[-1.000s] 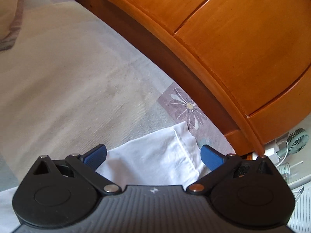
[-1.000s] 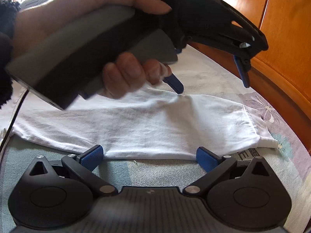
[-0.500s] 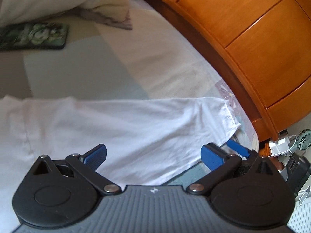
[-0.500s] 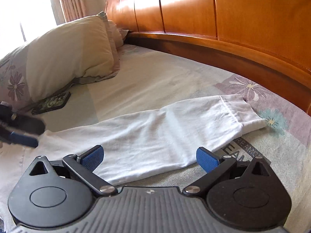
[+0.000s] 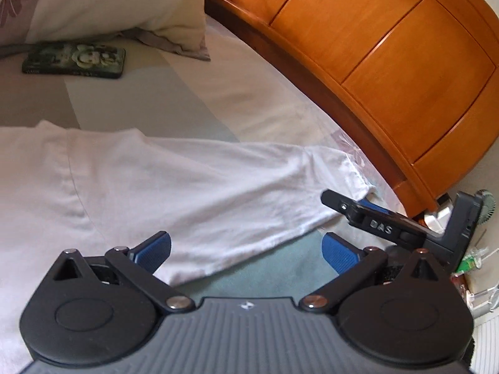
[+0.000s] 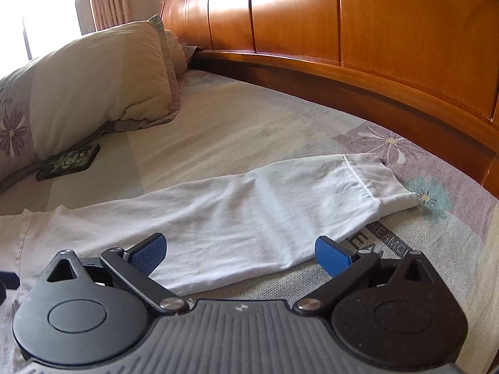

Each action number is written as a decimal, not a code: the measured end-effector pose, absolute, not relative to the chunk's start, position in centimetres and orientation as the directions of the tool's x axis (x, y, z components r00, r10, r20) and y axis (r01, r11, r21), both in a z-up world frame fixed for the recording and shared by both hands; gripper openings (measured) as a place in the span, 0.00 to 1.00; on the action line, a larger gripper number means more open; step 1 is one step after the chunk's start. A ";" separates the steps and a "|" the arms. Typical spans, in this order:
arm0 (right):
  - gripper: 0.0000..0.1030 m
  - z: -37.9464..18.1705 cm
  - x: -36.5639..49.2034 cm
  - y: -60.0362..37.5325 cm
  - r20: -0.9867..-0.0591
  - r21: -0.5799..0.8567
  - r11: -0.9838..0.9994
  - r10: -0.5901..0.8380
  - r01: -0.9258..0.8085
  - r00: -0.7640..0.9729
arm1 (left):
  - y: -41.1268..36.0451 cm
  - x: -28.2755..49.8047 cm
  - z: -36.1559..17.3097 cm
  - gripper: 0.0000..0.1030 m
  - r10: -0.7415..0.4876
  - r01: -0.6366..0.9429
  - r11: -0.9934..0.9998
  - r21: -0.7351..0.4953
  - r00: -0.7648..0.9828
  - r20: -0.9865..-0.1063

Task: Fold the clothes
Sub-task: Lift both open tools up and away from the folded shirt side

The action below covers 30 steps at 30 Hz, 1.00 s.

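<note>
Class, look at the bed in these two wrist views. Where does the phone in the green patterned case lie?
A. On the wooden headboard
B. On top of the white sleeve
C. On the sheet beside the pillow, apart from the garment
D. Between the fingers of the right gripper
C: the phone lies flat on the sheet at the edge of the pillow, with bare sheet between it and the white garment.

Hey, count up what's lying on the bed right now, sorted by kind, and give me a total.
White garment: 1
Pillows: 2, the second only partly showing behind the first
Phone in a patterned case: 1
Total: 4
Both grippers, left and right, are open, holding nothing.
</note>
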State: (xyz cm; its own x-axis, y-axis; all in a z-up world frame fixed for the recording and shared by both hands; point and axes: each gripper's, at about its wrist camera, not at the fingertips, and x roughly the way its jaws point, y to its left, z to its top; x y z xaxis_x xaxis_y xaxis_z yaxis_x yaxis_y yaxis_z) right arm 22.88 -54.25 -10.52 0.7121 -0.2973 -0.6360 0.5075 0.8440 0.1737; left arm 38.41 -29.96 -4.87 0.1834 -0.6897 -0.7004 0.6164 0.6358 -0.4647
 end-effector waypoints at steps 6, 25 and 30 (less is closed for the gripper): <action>1.00 -10.6 23.1 -54.1 -0.641 0.163 0.850 -0.295 0.501 0.708 | -31.2 44.8 -5.9 0.99 -0.743 0.464 0.636 -0.616 0.154 -0.651; 1.00 -10.5 23.6 -53.6 -0.636 0.144 0.860 -0.298 0.489 0.712 | -34.6 47.9 -5.5 0.99 -0.717 0.472 0.663 -0.581 0.176 -0.675; 1.00 -10.4 23.8 -52.8 -0.633 0.115 0.875 -0.300 0.469 0.714 | -35.3 48.2 -7.4 0.99 -0.635 0.485 0.724 -0.491 0.188 -0.749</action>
State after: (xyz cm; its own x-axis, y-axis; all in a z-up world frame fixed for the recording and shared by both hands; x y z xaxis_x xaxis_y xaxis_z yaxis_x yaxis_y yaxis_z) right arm 23.78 -52.83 -10.44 0.7139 -0.2996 -0.6329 0.4695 0.8754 0.1151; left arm 48.23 -35.29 -7.38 0.1880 -0.6348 -0.7495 0.4848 0.7236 -0.4913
